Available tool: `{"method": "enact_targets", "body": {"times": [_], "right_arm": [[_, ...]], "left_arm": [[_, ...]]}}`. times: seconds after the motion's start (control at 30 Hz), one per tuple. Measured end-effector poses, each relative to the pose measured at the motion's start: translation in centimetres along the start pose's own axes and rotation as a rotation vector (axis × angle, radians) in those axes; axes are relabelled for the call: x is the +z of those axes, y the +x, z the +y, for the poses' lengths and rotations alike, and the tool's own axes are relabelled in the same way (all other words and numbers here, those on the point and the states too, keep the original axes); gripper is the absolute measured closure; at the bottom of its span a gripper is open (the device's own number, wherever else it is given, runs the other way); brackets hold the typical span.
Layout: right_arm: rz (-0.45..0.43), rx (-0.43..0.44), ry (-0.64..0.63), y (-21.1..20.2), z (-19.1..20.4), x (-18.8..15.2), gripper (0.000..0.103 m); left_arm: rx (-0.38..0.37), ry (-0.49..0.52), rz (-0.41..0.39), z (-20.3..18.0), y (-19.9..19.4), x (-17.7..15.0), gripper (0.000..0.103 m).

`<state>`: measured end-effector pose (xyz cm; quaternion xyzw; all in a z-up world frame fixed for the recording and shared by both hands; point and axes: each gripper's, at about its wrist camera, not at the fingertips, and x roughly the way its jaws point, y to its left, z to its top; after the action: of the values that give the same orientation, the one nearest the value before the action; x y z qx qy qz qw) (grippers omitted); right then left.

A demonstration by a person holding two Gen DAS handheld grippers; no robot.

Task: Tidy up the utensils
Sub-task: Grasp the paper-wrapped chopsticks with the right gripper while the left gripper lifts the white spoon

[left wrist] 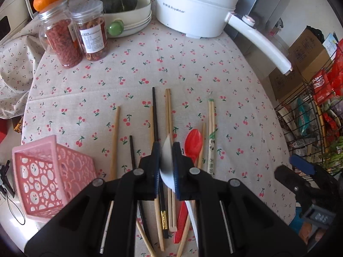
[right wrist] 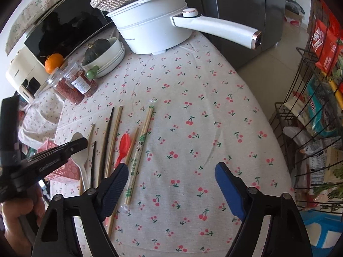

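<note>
- White electric pot (left wrist: pixel 193 6): grey brand print on its side reading "Royalstar", after some small characters too fine to read.
- Jar (left wrist: pixel 92 32) with a white paper label: print too small to read.
- Wrapped chopsticks (left wrist: pixel 211 147): green characters on the sleeve, illegible.

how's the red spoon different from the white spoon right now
The red spoon lies flat on the tablecloth among the chopsticks; the white spoon is clamped on edge between the jaws of the left gripper. The red one is bright red with a narrower bowl; the white one looks broader and paler. No gripper touches the red spoon, and the right gripper is open, holding nothing. Both spoons look like plastic, with bowls pointing away from the person.
</note>
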<state>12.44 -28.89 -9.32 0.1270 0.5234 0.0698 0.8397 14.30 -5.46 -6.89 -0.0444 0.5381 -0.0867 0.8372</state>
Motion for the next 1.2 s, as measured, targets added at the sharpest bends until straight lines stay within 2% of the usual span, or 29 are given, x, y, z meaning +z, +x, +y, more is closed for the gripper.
{"method": "enact_targets", "body": {"times": [0.07,0.17,0.23,0.33,0.47,0.7,0.87,0.93,1.07,1.2], "right_arm": [[0.029,0.047,0.028,0.8,0.1,0.0,0.034],[0.059,0.060,0.020,2.1,0.9,0.3,0.045],[0.072,0.056,0.002,2.9,1.6,0.9,0.055],[0.068,0.053,0.003,4.3,2.4,2.4,0.061],[0.083,0.031,0.019,7.2,3.0,4.1,0.067],[0.082,-0.016,0.037,11.2,4.3,6.2,0.069],[0.057,-0.170,-0.105,12.7,6.6,6.2,0.073],[0.042,-0.249,-0.186,13.1,7.5,5.7,0.090],[0.035,-0.248,-0.180,13.0,7.2,5.3,0.098],[-0.021,-0.180,-0.119,10.4,6.2,5.7,0.098]], "left_arm": [[-0.033,0.000,-0.056,0.7,-2.6,-0.9,0.091],[-0.055,0.018,-0.170,1.9,-7.0,-2.7,0.091],[-0.052,0.033,-0.249,2.5,-8.3,-3.5,0.091],[-0.034,0.039,-0.345,3.7,-9.3,-4.9,0.091],[-0.076,-0.015,-0.376,5.8,-10.2,-4.7,0.091],[-0.045,-0.044,-0.464,7.8,-11.2,-4.4,0.091],[0.017,-0.057,-0.599,8.7,-12.5,-4.5,0.091],[0.049,-0.065,-0.667,9.1,-13.2,-4.5,0.090],[0.132,-0.086,-0.806,9.8,-13.9,-4.5,0.090],[0.211,-0.100,-0.907,10.2,-13.3,-4.4,0.090]]}}
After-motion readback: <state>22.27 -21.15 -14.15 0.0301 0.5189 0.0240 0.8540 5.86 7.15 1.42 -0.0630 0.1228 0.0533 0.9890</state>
